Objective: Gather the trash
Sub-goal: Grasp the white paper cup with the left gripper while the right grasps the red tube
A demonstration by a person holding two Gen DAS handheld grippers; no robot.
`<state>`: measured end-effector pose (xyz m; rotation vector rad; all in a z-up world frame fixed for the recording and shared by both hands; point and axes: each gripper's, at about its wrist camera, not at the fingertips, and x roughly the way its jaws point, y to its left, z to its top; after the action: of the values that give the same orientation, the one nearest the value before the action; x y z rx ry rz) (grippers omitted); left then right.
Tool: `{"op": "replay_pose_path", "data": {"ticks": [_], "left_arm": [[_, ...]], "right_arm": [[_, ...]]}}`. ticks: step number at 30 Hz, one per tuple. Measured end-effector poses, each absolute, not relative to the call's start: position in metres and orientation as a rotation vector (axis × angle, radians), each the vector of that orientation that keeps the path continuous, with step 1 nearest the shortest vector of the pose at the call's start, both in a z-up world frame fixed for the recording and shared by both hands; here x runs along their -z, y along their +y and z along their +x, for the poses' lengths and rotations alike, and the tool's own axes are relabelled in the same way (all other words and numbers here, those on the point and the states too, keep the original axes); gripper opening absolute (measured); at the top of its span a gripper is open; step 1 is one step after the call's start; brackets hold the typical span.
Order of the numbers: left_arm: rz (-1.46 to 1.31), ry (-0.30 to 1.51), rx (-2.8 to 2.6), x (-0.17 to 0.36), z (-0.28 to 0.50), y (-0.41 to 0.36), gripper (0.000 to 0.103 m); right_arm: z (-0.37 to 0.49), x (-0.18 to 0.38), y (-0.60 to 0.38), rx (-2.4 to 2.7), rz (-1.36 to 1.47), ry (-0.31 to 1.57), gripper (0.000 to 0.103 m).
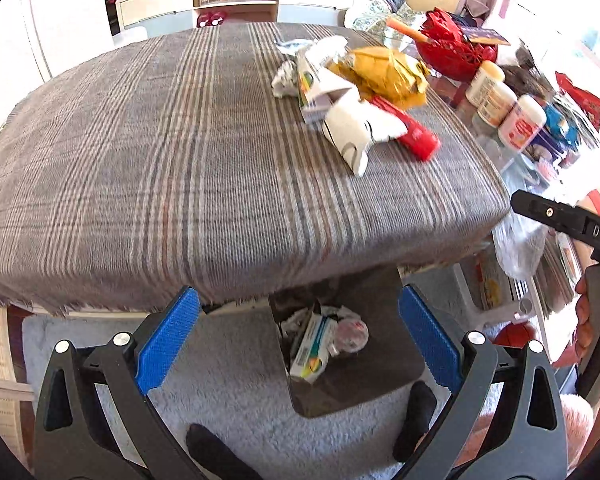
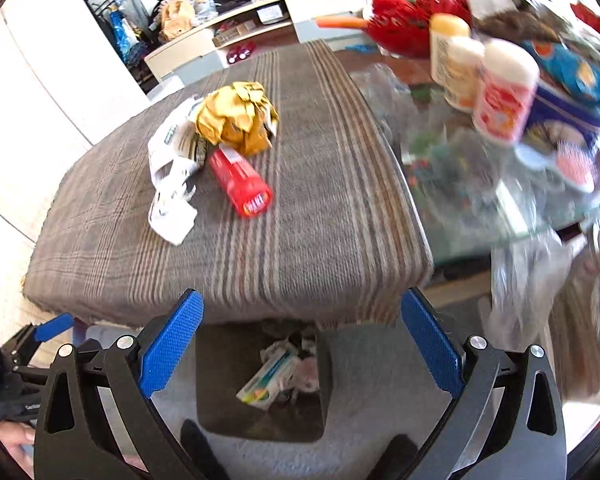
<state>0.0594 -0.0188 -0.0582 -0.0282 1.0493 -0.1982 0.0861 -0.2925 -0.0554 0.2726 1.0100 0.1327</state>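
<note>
On the striped grey tablecloth (image 1: pixel 148 152) lies a heap of trash: a crumpled yellow wrapper (image 1: pixel 384 72) (image 2: pixel 240 116), a red tube-shaped box (image 1: pixel 412 132) (image 2: pixel 242 184), white crumpled paper packaging (image 1: pixel 352 132) (image 2: pixel 170 196) and a small printed carton (image 1: pixel 314 88). Below the table's near edge a dark bin (image 1: pixel 380 368) (image 2: pixel 220 368) on the floor holds a green-and-white carton (image 1: pixel 312 348) (image 2: pixel 266 380) and scraps. My left gripper (image 1: pixel 300 340) hangs open above the bin, empty. My right gripper (image 2: pixel 302 344) is open too, over the same bin, empty.
White pill bottles (image 1: pixel 500 108) (image 2: pixel 500 92), a red basket (image 1: pixel 452 48) (image 2: pixel 408 16) and clutter crowd the glass surface right of the cloth. A clear plastic bag (image 1: pixel 520 240) (image 2: pixel 528 288) hangs at the table's right corner. A pale rug (image 1: pixel 228 392) covers the floor. Dark shoes (image 1: pixel 220 452) stand near the bin.
</note>
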Motion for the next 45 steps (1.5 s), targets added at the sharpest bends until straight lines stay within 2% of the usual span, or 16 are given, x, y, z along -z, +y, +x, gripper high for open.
{"op": "replay_pose_path", "data": {"ticks": [6, 12, 20, 22, 23, 24, 32, 41, 43, 45], "left_arm": [[-0.066, 1.033, 0.170, 0.048, 0.096, -0.017, 0.095], [-0.048, 0.978, 0.144, 0.026, 0.129, -0.017, 0.095], [-0.041, 0.981, 0.143, 0.029, 0.158, -0.030, 0.095], [-0.040, 0.992, 0.149, 0.033, 0.164, -0.035, 0.095], [-0.040, 0.997, 0.153, 0.036, 0.167, -0.038, 0.095], [-0.040, 1.000, 0.157, 0.038, 0.168, -0.041, 0.095], [-0.032, 1.029, 0.189, 0.058, 0.182, -0.068, 0.095], [-0.036, 1.047, 0.217, 0.078, 0.198, -0.087, 0.095], [-0.049, 1.050, 0.243, 0.081, 0.200, -0.090, 0.090], [-0.068, 1.062, 0.276, 0.084, 0.202, -0.094, 0.072]], "right_arm": [[0.118, 0.063, -0.278, -0.149, 0.229, 0.981, 0.097], [0.143, 0.075, -0.256, -0.188, 0.085, 0.956, 0.071], [0.175, 0.086, -0.234, -0.266, 0.046, 0.919, 0.070], [0.182, 0.091, -0.229, -0.276, 0.033, 0.929, 0.063], [0.183, 0.093, -0.226, -0.282, 0.027, 0.936, 0.049], [0.184, 0.094, -0.224, -0.277, 0.013, 0.939, 0.044], [0.160, 0.090, -0.234, -0.262, -0.021, 0.964, 0.040], [0.129, 0.090, -0.274, -0.242, 0.063, 1.020, 0.040], [0.128, 0.091, -0.278, -0.244, 0.075, 1.019, 0.040], [0.128, 0.090, -0.278, -0.242, 0.086, 1.020, 0.040]]}}
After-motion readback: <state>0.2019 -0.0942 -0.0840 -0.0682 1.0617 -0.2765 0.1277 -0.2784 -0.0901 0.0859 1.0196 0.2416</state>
